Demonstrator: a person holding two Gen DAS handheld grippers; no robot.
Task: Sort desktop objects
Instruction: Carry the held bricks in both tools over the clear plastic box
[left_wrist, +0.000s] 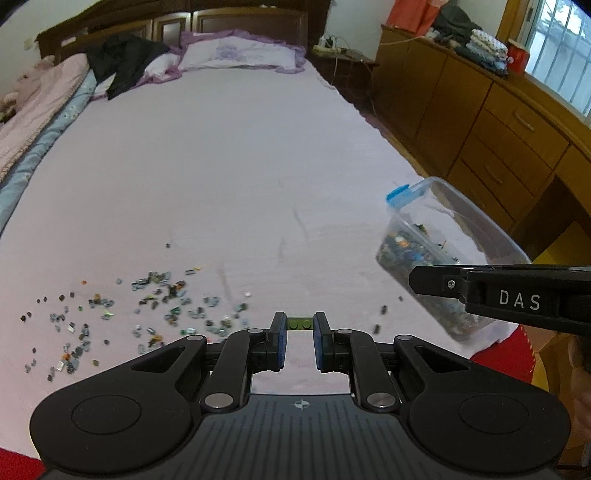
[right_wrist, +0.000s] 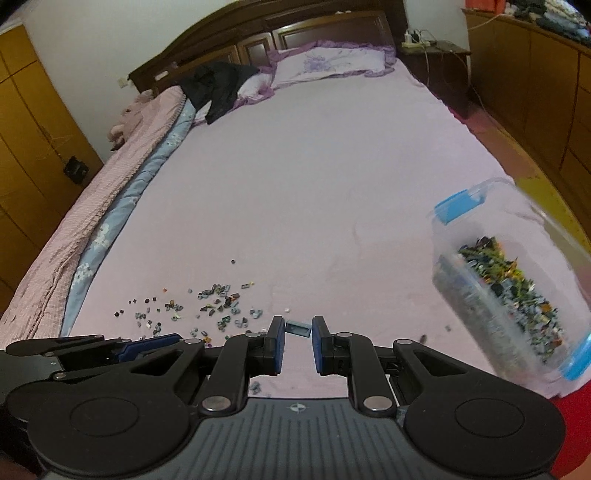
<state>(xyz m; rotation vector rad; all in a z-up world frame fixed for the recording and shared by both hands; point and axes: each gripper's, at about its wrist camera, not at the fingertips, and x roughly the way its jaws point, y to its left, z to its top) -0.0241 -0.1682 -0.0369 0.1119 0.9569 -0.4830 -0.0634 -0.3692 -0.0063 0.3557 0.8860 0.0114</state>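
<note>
My left gripper (left_wrist: 300, 325) is shut on a small green brick (left_wrist: 300, 324) held between its blue pads, above the pink bedsheet. My right gripper (right_wrist: 298, 328) is shut on a small grey-blue flat brick (right_wrist: 297, 328). Several tiny bricks (left_wrist: 155, 295) lie scattered on the sheet to the left of both grippers, also seen as a scatter of bricks (right_wrist: 214, 302) in the right wrist view. A clear plastic box (right_wrist: 509, 291) with blue clips, partly filled with small bricks, stands at the right; in the left wrist view the box (left_wrist: 436, 243) is partly behind the right gripper's finger (left_wrist: 498, 291).
The bed (left_wrist: 221, 166) stretches ahead, with a pillow (left_wrist: 236, 53) and dark clothing (left_wrist: 125, 62) at its head and folded quilts (right_wrist: 92, 206) along its left side. Wooden drawers (left_wrist: 498, 122) line the right wall. A red cloth (left_wrist: 506, 354) lies by the box.
</note>
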